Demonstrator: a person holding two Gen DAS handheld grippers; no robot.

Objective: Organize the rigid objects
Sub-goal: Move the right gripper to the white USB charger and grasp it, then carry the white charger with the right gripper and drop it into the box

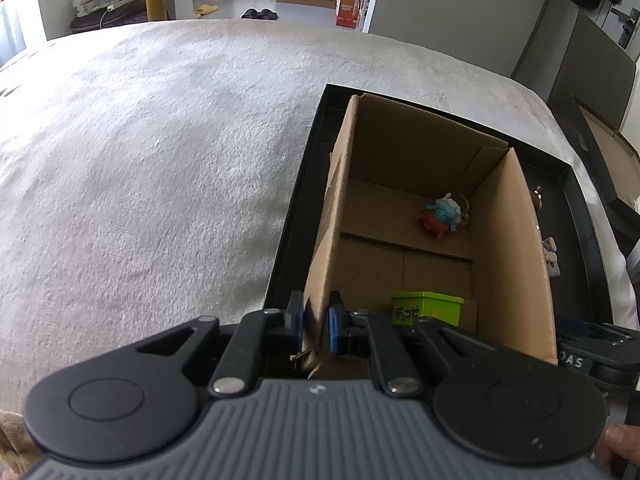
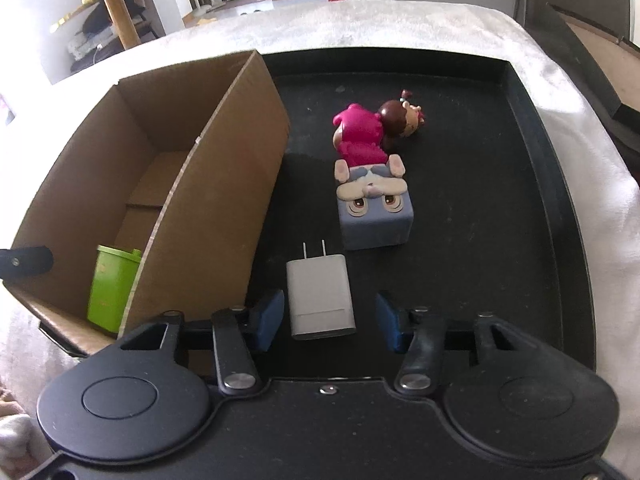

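My left tongs point(image 1: 314, 326) are clamped on the near wall of the cardboard box point(image 1: 424, 216). My right tongs point(image 2: 328, 322) are spread wide around the white charger point(image 2: 320, 298), lying just right of that box on the black tray point(image 2: 536, 208), short of the grey cube toy point(image 2: 374, 206) and pink doll point(image 2: 366, 134).

Brown box point(image 2: 224, 184), black tray point(image 2: 520, 184)
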